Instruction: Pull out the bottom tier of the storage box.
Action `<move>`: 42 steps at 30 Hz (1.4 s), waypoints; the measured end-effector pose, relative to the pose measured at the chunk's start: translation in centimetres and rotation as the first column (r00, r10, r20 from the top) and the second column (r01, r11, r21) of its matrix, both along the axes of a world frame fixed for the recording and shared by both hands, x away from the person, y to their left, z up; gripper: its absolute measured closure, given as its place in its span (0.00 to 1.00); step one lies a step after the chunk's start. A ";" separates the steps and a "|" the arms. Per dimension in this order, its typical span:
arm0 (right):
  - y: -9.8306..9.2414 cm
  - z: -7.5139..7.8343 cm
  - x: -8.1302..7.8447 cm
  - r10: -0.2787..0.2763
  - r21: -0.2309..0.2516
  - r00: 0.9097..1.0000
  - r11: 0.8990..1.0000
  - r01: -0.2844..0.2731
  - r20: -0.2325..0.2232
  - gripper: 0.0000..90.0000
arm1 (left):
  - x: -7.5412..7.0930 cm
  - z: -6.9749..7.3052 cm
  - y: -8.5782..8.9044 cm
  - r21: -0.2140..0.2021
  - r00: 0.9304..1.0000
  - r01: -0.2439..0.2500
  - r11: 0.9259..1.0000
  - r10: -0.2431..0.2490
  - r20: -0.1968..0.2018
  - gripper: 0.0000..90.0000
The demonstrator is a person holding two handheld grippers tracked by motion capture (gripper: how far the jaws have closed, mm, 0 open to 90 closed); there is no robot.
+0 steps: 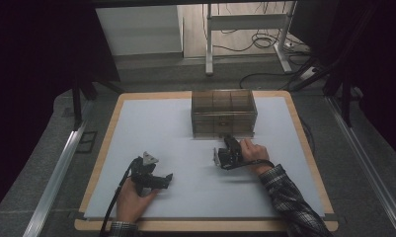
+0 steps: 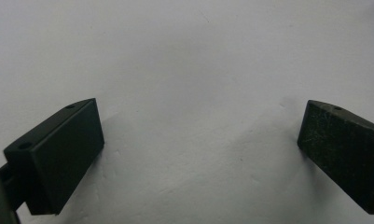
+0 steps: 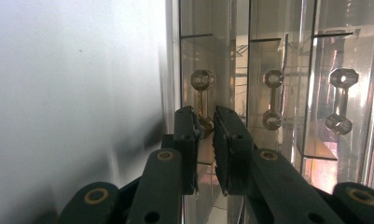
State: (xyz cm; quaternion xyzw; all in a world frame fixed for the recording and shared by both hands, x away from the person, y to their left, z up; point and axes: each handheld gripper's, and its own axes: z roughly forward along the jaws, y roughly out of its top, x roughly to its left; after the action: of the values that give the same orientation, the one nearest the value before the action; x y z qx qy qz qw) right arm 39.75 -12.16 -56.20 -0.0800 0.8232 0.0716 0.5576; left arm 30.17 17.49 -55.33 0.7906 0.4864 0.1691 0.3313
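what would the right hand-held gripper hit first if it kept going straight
Probably the handle of the lowest drawer in the clear drawer box: the right hand-held gripper seems shut on it already, though contact is hard to confirm.

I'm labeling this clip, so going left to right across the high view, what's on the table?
left gripper → right gripper, at the front of the clear drawer box, which stands farther back on the table.

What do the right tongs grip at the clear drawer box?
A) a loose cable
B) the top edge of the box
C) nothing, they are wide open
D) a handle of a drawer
D: in the right gripper view the right tongs are closed on the nearest drawer handle of the clear drawer box.
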 end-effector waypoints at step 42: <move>-2.6 5.8 2.1 0.054 0.231 0.908 0.972 0.048 -0.415 0.72 | 0.0 0.0 0.0 0.001 1.000 0.000 1.000 0.000 0.000 0.00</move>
State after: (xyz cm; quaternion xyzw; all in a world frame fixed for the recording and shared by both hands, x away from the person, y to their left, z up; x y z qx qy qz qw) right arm 41.80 -14.71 -50.40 0.0027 0.9089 0.1850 0.3736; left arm 30.17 17.49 -55.32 0.7910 0.4861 0.1691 0.3308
